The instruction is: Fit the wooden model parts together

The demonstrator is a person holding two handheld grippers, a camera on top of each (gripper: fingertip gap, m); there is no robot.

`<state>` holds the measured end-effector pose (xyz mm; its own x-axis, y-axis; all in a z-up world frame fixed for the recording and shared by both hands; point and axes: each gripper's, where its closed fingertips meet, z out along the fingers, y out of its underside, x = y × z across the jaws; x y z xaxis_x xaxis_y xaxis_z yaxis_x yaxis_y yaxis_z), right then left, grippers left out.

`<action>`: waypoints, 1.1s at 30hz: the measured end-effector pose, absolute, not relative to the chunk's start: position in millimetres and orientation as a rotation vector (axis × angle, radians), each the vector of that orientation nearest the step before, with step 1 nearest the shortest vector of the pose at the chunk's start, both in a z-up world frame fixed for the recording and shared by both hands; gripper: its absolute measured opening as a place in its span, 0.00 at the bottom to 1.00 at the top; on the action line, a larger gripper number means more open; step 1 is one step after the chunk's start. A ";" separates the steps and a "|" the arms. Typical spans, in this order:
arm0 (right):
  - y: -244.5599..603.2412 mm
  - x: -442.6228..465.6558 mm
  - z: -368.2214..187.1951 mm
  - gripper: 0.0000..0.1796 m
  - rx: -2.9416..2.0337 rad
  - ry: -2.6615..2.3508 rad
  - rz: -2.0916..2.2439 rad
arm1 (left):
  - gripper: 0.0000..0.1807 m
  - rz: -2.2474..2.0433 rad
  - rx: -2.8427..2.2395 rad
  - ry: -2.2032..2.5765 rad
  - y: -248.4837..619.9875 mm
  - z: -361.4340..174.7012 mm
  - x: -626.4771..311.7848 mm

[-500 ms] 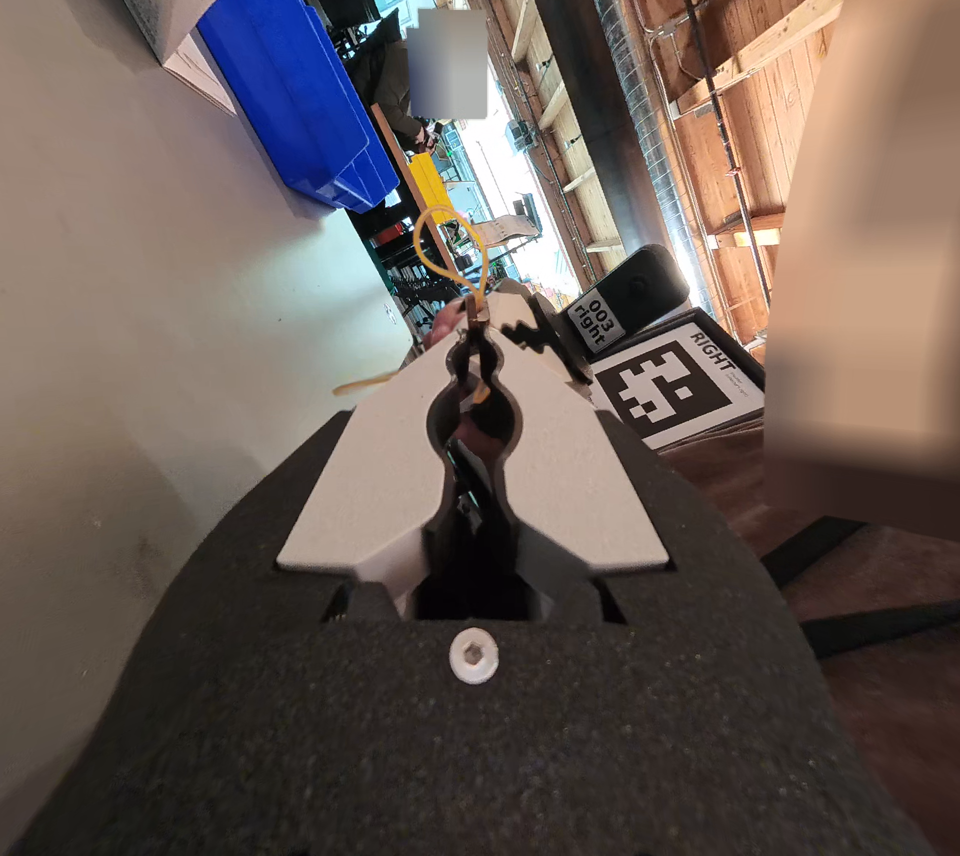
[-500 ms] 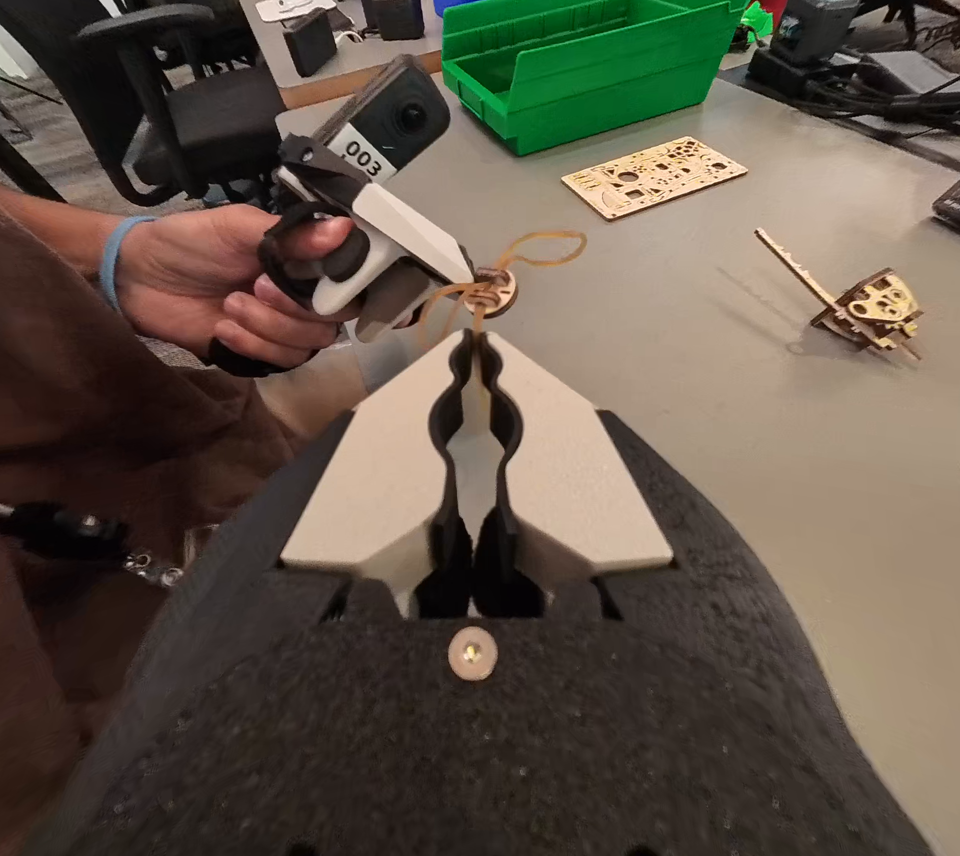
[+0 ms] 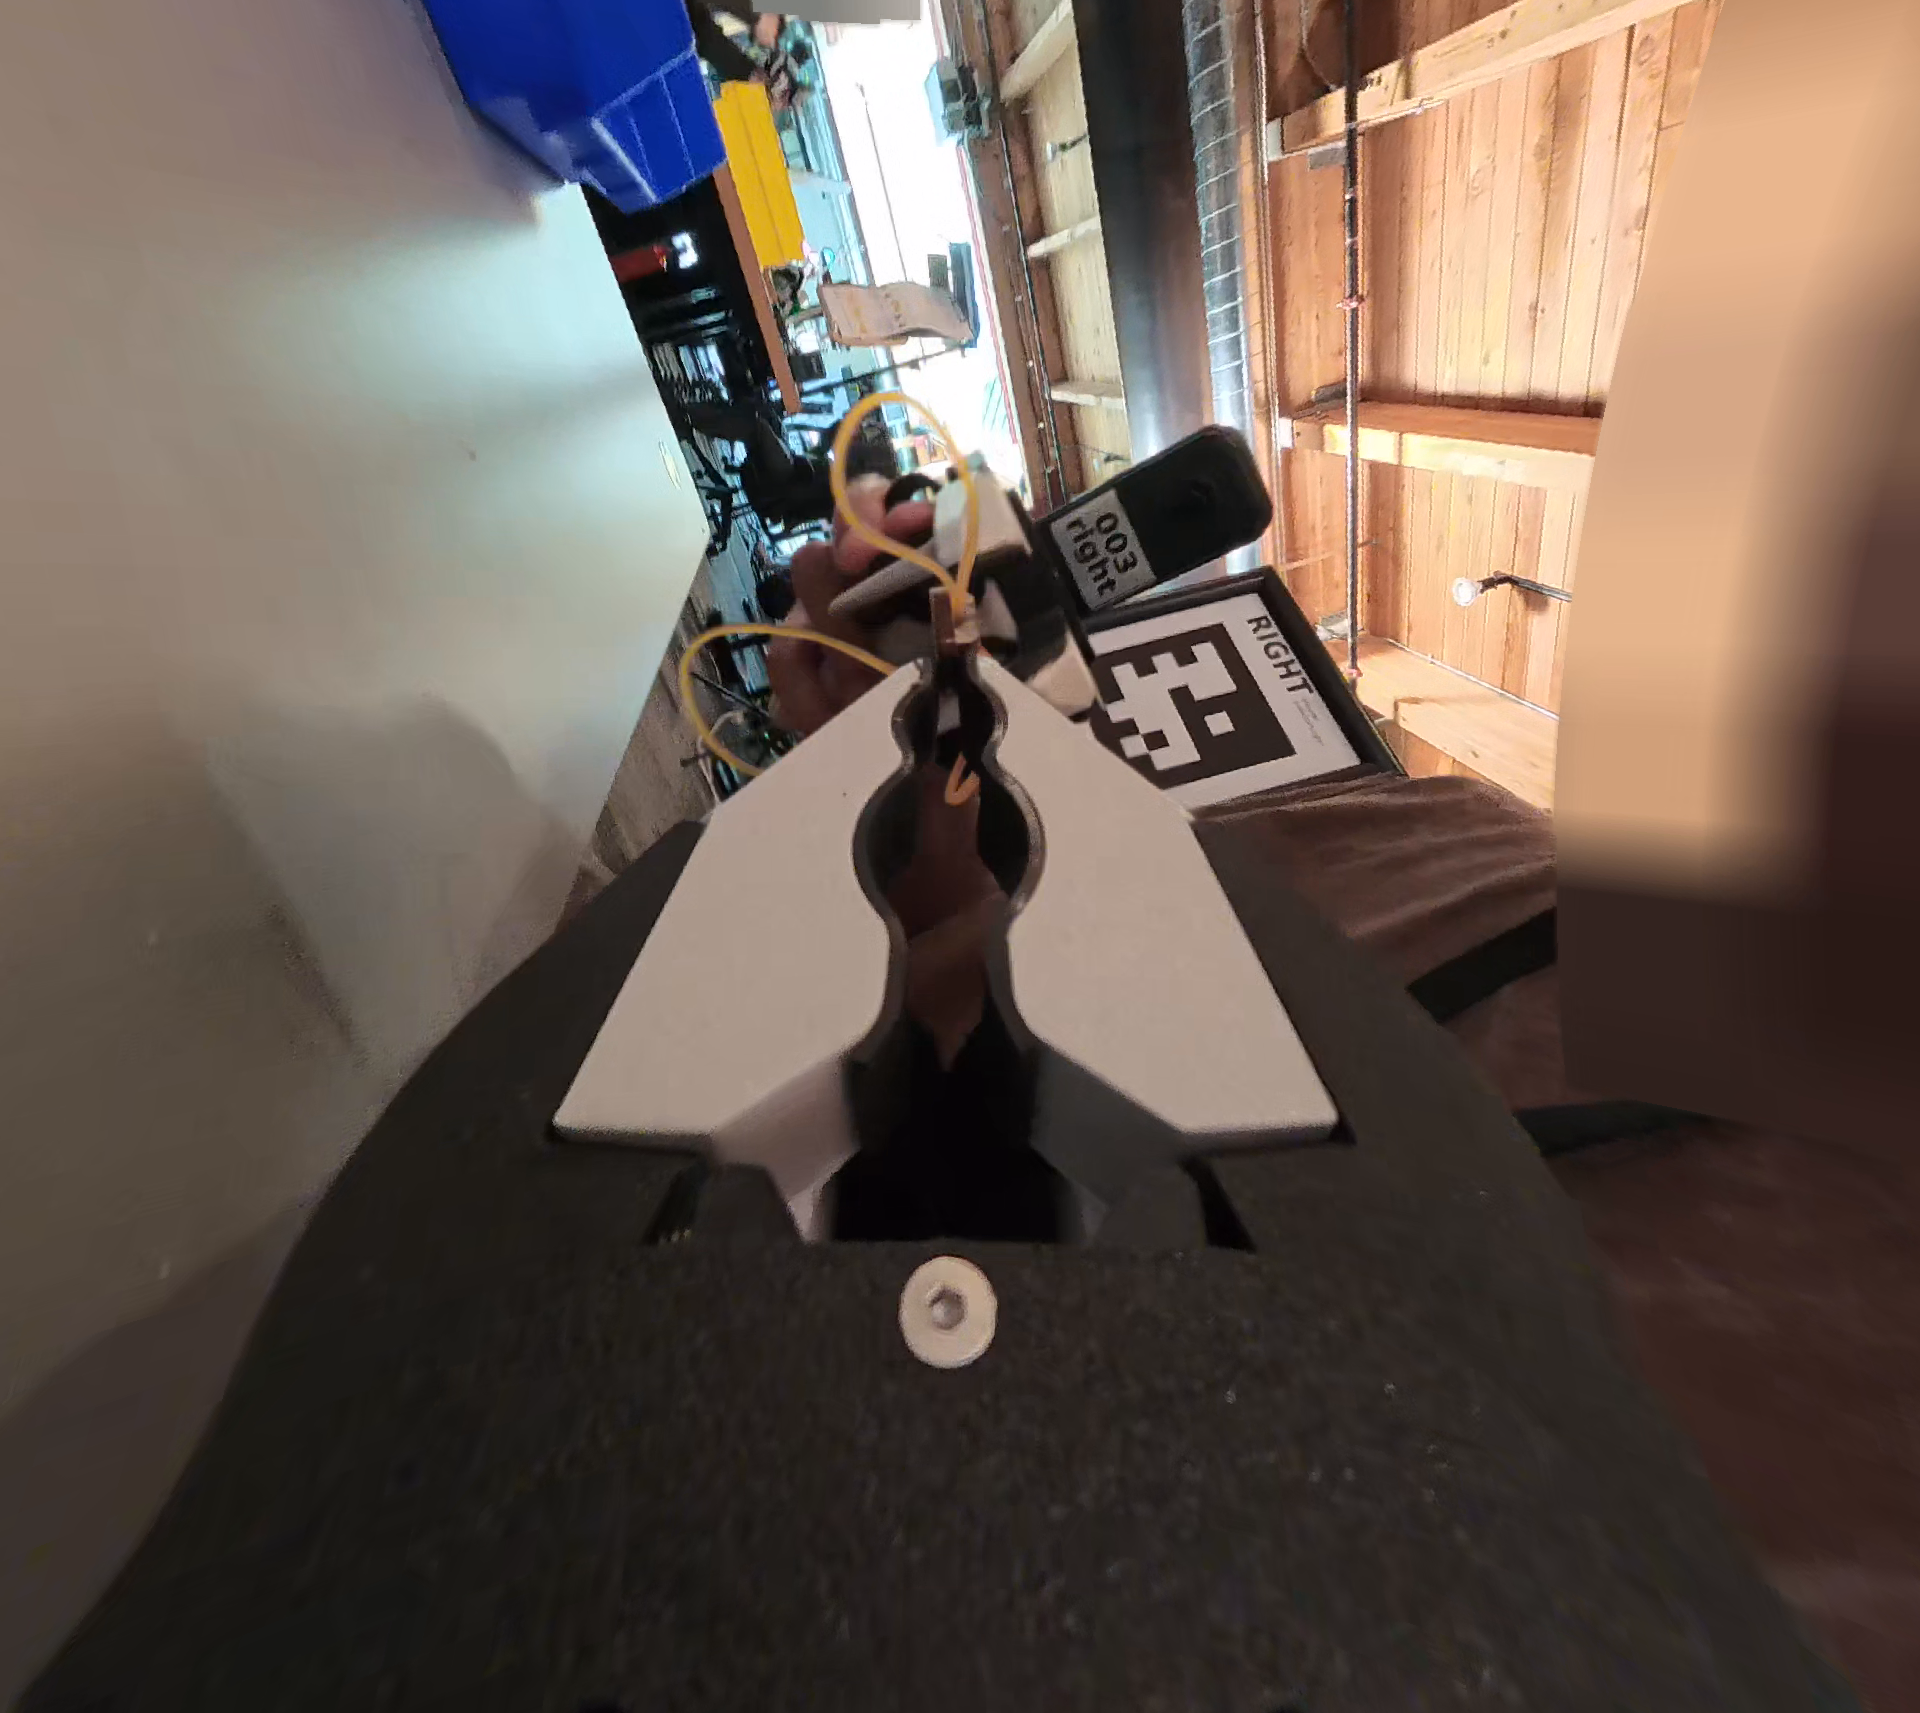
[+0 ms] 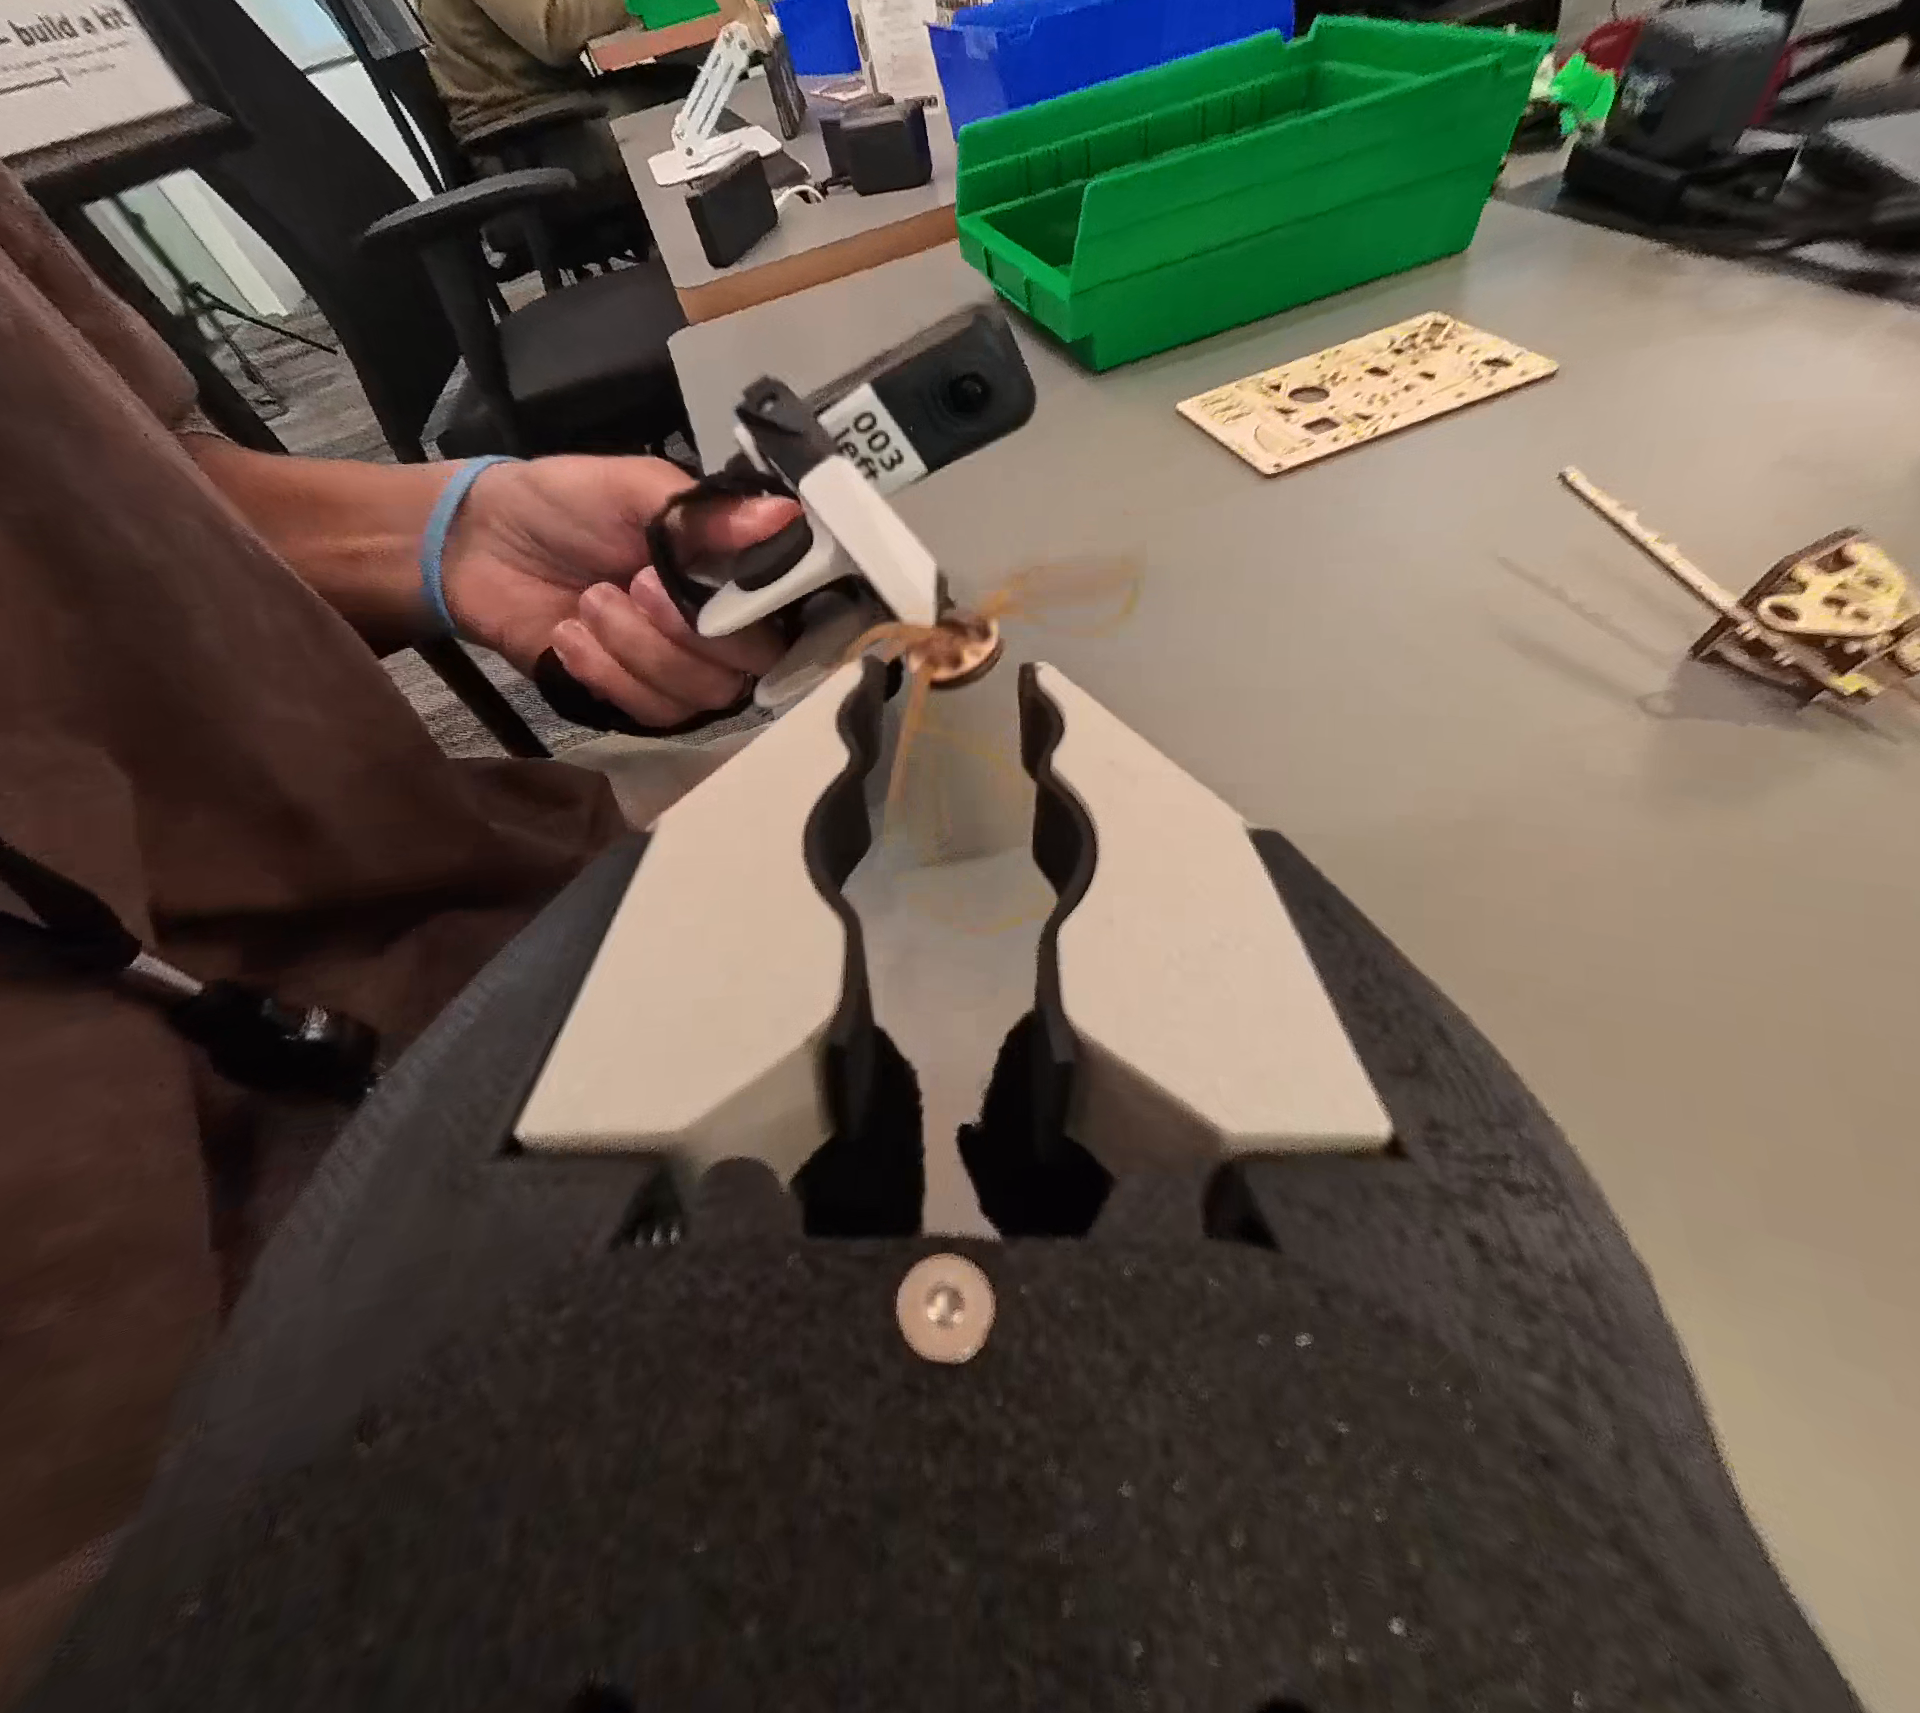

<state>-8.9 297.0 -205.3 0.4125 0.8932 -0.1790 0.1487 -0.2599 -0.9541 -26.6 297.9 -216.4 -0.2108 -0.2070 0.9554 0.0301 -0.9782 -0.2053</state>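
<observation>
My left gripper [image 3: 948, 664] is shut on a small round wooden disc [image 3: 948, 629] with a yellow rubber band [image 3: 902, 500] looped through it. In the right wrist view the left gripper [image 4: 925, 609] holds this disc [image 4: 961, 650] in the air above the grey table [image 4: 1455, 832], and the band [image 4: 1070, 598] is blurred around it. My right gripper [image 4: 956, 678] is open, with its tips on either side just below the disc and a strand of band hanging between them. A partly built wooden model [image 4: 1829, 624] with a long stick lies on the table at the right.
A flat wooden parts sheet [image 4: 1361, 390] lies beyond the disc. A green bin [image 4: 1247, 188] and a blue bin [image 4: 1101, 32] stand at the back. A hand with a blue wristband [image 4: 582, 562] holds the left gripper. People sit at desks behind. The grippers are tip to tip, or close to it. The partly built wooden model [image 4: 1829, 624] is about equally far from each gripper, around 25 centimeters.
My right gripper has opened and let go of the rubber band at the disc. The band now swings loose and blurred. The left gripper still holds the disc.
</observation>
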 end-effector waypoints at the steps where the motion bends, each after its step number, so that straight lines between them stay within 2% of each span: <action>1: 295.8 -9.1 -201.1 0.14 -1.658 -0.947 0.949 | 0.01 -2.336 -1.884 0.217 295.1 -217.8 -25.8; 7: 307.9 2.8 -209.1 0.10 -1.615 -1.097 0.736 | 0.01 -2.385 -1.947 0.302 279.1 -220.4 -23.6; 9: 309.4 3.4 -211.3 0.09 -1.672 -1.028 0.900 | 0.01 -2.333 -1.979 0.383 274.3 -222.3 -24.0; 13: 293.3 -9.6 -208.7 0.17 -1.745 -0.884 1.494 | 0.01 -2.358 -1.966 0.409 270.0 -218.7 -24.4; 15: 294.3 -11.6 -205.2 0.23 -1.717 -0.808 1.608 | 0.01 -2.383 -1.956 0.419 267.2 -216.7 -24.3; 17: 294.2 -13.6 -209.6 0.23 -1.741 -0.777 1.668 | 0.01 -2.396 -1.951 0.440 263.9 -215.3 -23.5; 22: 285.0 -24.4 -214.5 0.18 -1.825 -0.631 2.044 | 0.01 -2.349 -1.956 0.489 260.7 -215.0 -19.9; 25: 285.1 -24.9 -214.4 0.01 -1.819 -0.623 2.035 | 0.01 -2.331 -1.972 0.497 260.2 -217.5 -19.8; 33: 293.1 -19.4 -215.4 0.00 -1.831 -0.629 1.878 | 0.01 -2.329 -1.986 0.492 259.9 -220.0 -19.4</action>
<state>-19.4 293.1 -215.4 -0.0260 0.6008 -0.7989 0.0017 -0.7992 -0.6011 -19.4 259.9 -220.0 -0.1787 -0.2339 0.9557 -0.1725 -0.9488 -0.2645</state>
